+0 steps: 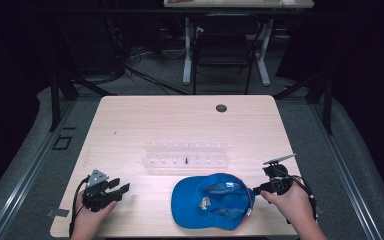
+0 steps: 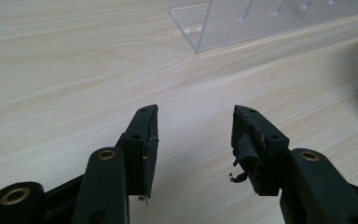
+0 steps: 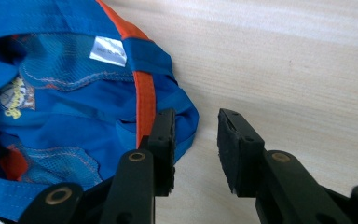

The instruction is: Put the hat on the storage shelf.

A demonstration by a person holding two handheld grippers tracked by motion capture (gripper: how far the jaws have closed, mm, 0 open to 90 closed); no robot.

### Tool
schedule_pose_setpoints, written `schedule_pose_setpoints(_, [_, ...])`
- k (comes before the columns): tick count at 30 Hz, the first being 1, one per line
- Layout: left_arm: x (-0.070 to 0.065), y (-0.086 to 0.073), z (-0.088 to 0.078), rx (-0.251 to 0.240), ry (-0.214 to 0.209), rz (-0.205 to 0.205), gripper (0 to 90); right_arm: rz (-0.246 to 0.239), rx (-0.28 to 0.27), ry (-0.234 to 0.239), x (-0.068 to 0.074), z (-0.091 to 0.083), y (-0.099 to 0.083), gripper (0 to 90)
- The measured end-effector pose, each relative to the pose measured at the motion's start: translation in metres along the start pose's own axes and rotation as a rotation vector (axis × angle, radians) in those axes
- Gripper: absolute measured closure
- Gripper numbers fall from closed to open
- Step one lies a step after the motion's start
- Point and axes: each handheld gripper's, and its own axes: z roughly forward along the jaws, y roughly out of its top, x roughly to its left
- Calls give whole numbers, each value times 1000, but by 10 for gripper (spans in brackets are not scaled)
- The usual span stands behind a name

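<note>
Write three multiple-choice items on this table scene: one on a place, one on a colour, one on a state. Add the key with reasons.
1. Where does the cap lie?
A. between the clear rack and the table's near edge
B. behind the rack
C. on the floor

2. What is the cap's main colour?
A. green
B. blue
C. white

3. How do the right gripper's jaws stand?
A. clamped on the rack
C. open, beside the cap's edge
B. shut on the cap's label

Key: 1 A, the high view shows the cap nearer the person than the rack. 2 B, blue cloth with an orange band. 3 C, bare table shows between the jaws.
</note>
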Motion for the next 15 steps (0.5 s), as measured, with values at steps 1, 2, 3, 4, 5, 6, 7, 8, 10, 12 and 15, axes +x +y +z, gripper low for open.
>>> schedule_pose_setpoints(1, [0, 0, 0, -2, 1, 0, 513, 3, 17, -1, 0, 2, 1, 666])
schedule_pose_setpoints(2, [-1, 0, 1, -3, 2, -1, 513, 5, 19, -5, 0, 4, 2, 665])
schedule_pose_setpoints(3, [-1, -1, 1, -7, 2, 2, 513, 7, 21, -5, 0, 5, 2, 665])
schedule_pose_setpoints(4, [-1, -1, 1, -7, 2, 2, 513, 7, 21, -5, 0, 5, 2, 665])
schedule_pose_setpoints(5, [-2, -1, 2, -10, 1, 2, 513, 5, 31, -10, 0, 7, 4, 663])
schedule_pose_setpoints(6, [-2, -1, 2, -10, 1, 2, 513, 5, 31, -10, 0, 7, 4, 663])
schedule_pose_setpoints(7, [-3, -1, 2, -6, 2, 5, 513, 10, 26, -11, 0, 8, 4, 663])
schedule_pose_setpoints(8, [-3, -1, 2, -7, 1, 5, 514, 16, 30, -12, 0, 9, 5, 663])
schedule_pose_setpoints(10, [-4, -1, 3, -6, -3, 5, 513, 25, 33, -11, 0, 11, 6, 663])
schedule_pose_setpoints(12, [-4, 0, 3, 4, 1, 9, 514, 31, 56, -10, 1, 13, 7, 665])
schedule_pose_setpoints(15, [-6, -1, 4, -1, -1, 10, 513, 43, 45, -15, 2, 17, 7, 665])
